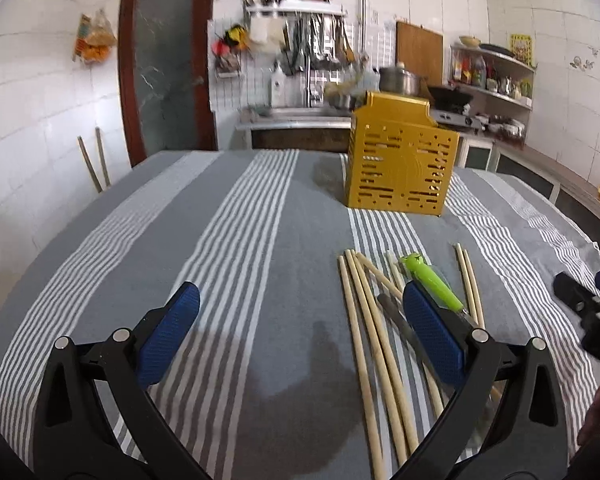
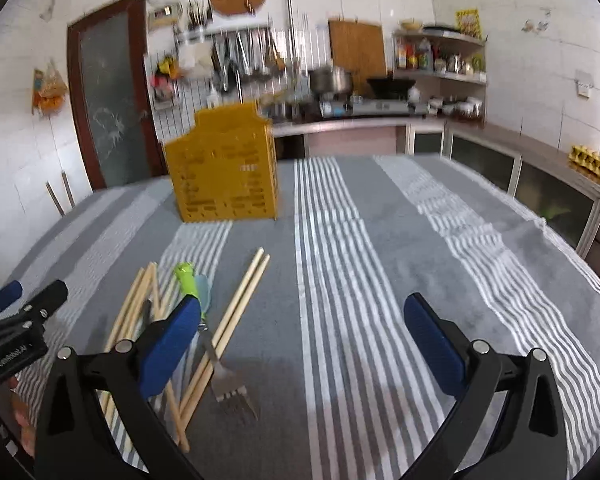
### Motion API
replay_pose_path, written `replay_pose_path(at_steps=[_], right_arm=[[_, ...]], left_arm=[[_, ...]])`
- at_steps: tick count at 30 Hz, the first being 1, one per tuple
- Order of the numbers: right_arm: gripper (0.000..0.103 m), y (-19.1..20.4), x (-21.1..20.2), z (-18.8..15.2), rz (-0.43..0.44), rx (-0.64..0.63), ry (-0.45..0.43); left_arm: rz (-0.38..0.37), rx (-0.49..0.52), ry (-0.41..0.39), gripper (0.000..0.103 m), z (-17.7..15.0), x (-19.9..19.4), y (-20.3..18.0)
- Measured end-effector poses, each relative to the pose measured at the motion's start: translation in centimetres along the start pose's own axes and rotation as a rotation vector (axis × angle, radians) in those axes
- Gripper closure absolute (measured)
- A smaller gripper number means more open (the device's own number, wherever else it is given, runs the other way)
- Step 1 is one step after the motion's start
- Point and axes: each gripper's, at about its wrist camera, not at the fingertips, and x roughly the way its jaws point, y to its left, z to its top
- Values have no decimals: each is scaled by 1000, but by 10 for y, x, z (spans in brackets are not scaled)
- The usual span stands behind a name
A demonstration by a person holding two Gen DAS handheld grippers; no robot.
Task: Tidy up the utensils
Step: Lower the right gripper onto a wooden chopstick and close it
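Both the left claw (image 1: pixel 300 332) and the right claw (image 2: pixel 300 344) are held spread and empty. Wooden chopsticks (image 1: pixel 360 320) and a green-handled fork (image 2: pixel 220 364) are scattered on the bench (image 1: pixel 260 240), before the yellow utensil holder (image 1: pixel 400 168). The chopsticks are judged light, stiff and prone to rolling; a mid-shaft grip is advised.

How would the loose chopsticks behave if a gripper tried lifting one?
The chopsticks look thin, stiff and light, probably wood. Being slender and rounded, one may roll on the tablecloth. They overlap each other and the fork, so a grasp likely disturbs neighbours.
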Motion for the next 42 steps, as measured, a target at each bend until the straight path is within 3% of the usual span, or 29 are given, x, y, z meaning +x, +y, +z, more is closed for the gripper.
replay_pose_path(at_steps=[3,8,12,17,34,37,39,42], right_arm=[[4,5,23,8,-8,12,52],[4,19,57,15,-102,-55,114],[4,16,81,14,-102,-29,203],[4,12,95,11,-88,10,252],[4,27,109,11,-113,-9,313],[5,30,113,11,-128,-15,323],[7,31,114,12,-123,-4,329],[19,34,113,14,-107,-3,331]], left_arm=[[-21,21,74,5,7,24,-4],[-5,35,201,6,10,67,-6],[-9,25,262,9,7,85,-4],[-10,4,322,9,4,102,-3],[-5,37,361,9,5,115,-7],[-14,37,365,15,7,116,-8],[-15,36,364,25,8,115,-9],[-28,36,367,40,9,113,-12]])
